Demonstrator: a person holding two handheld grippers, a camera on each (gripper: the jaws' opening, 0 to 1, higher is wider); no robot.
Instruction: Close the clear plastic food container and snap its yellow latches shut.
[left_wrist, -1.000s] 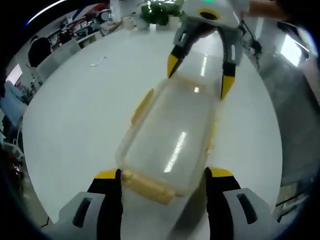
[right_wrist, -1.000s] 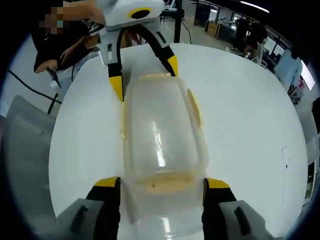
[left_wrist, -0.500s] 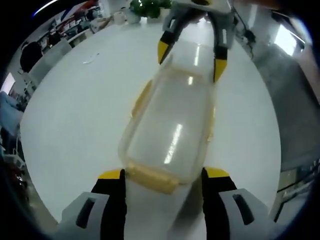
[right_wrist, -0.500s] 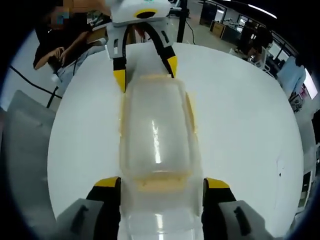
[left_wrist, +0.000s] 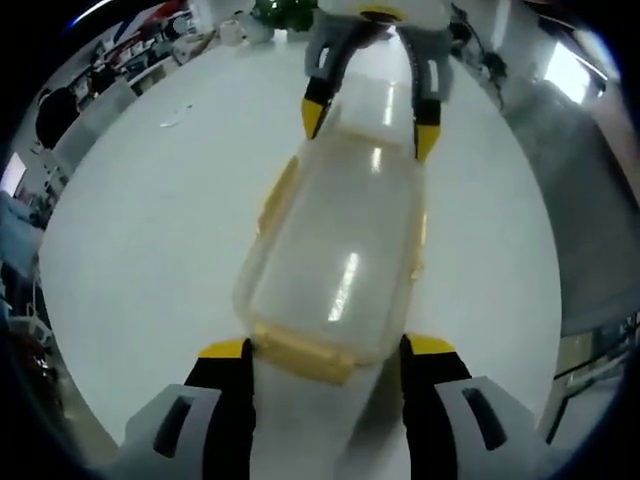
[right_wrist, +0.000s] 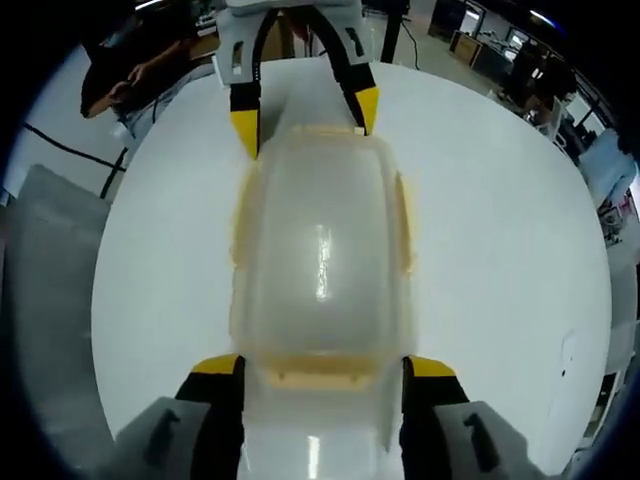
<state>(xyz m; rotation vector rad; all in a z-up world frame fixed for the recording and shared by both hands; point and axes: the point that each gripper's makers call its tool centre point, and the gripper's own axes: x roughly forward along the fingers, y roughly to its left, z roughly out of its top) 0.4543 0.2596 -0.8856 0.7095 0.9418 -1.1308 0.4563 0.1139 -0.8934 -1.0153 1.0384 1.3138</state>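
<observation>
Left gripper view: the clear container (left_wrist: 345, 265) lies lid-down-on-body on the white counter (left_wrist: 150, 230), long axis running straight away from the left gripper (left_wrist: 325, 350) toward the right gripper (left_wrist: 368, 120) at the far end. Left jaws are spread wide, one tip each side of the container's near short end; the near yellow latch (left_wrist: 300, 355) sits between them, just ahead of the tips. Can't tell if the tips touch the wall. The right gripper's jaws are likewise spread, straddling the far short end. Side latches: one (left_wrist: 278, 195) on the container's left long edge, flared outward, so not snapped by the look of it; a thinner yellow strip on the opposite long edge.

Right gripper view: same layout seen from the other end. The container (right_wrist: 320, 260) points lengthwise away from the right gripper (right_wrist: 320, 365) to the left gripper (right_wrist: 305, 110). Right jaws released, wide, flanking the near short end with its end latch (right_wrist: 315, 372) between the tips. Far end latch (right_wrist: 325, 128) sits between the left gripper's tips. Side latches show on both long edges.

Judgement: each gripper is equally near its own end latch; next move prob. a press down/in on those ends.

No brand, label or readable writing on container or counter.
</observation>
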